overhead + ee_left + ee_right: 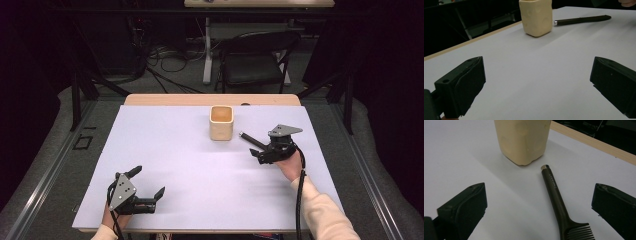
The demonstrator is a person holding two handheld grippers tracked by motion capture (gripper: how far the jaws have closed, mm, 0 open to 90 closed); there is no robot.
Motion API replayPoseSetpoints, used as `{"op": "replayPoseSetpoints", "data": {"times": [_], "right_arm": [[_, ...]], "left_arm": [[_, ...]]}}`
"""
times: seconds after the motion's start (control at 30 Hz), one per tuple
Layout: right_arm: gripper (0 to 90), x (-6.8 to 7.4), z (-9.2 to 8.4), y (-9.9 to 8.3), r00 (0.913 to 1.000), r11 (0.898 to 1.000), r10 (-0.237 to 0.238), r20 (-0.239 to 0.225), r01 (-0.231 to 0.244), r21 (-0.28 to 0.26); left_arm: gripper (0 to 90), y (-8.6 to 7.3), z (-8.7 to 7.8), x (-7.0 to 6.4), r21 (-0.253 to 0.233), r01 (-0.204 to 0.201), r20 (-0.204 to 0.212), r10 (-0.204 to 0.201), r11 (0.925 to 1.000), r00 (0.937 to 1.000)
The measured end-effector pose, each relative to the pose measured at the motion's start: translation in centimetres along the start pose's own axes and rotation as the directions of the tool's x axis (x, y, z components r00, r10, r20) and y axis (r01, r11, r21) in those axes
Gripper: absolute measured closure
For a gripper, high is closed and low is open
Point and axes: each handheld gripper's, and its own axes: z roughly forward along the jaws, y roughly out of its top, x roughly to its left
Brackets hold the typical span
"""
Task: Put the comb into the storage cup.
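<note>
**Both jaws wide, comb on the counter**

Right now the right hand-held gripper (261, 150) has its jaws spread wide, gripping nothing, hanging over a dark comb (557, 205). The comb lies flat on the white counter (190, 165) between those jaws. Its long axis runs from the teeth near the gripper to a metal-tipped handle end pointing at the cream cup (221, 122). The left hand-held gripper (148, 183) is just as open and empty, well apart.

A cream square cup (221, 122) stands upright and empty at the far middle of the white table (190, 170). A dark comb (556, 197) lies flat just beside it, its metal-tipped handle end pointing toward the cup, not touching.
</note>
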Motion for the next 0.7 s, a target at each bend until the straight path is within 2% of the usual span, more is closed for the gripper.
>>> {"op": "replayPoseSetpoints", "data": {"times": [0.3, 0.53, 0.7], "right_arm": [[0.0, -0.7, 0.9, 0.8, 0.9999, 1.000, -0.006, 0.013, 0.006, 0.020], [0.0, -1.8, 1.7, 1.3, 0.9995, 0.999, 0.027, 0.019, -0.027, 0.027], [0.0, -2.6, 2.5, 2.0, 0.9985, 0.998, 0.034, 0.042, -0.036, 0.047]], "left_arm": [[0.1, 0.0, 0.2, 0.1, 0.000, 0.001, 0.005, -0.001, 1.0000, 1.0000], [0.1, 0.1, 0.3, 0.0, -0.003, 0.001, 0.009, -0.001, 1.0000, 1.0000], [0.1, 0.0, 0.3, 0.1, -0.003, 0.007, 0.009, -0.007, 1.0000, 0.9999]]}}
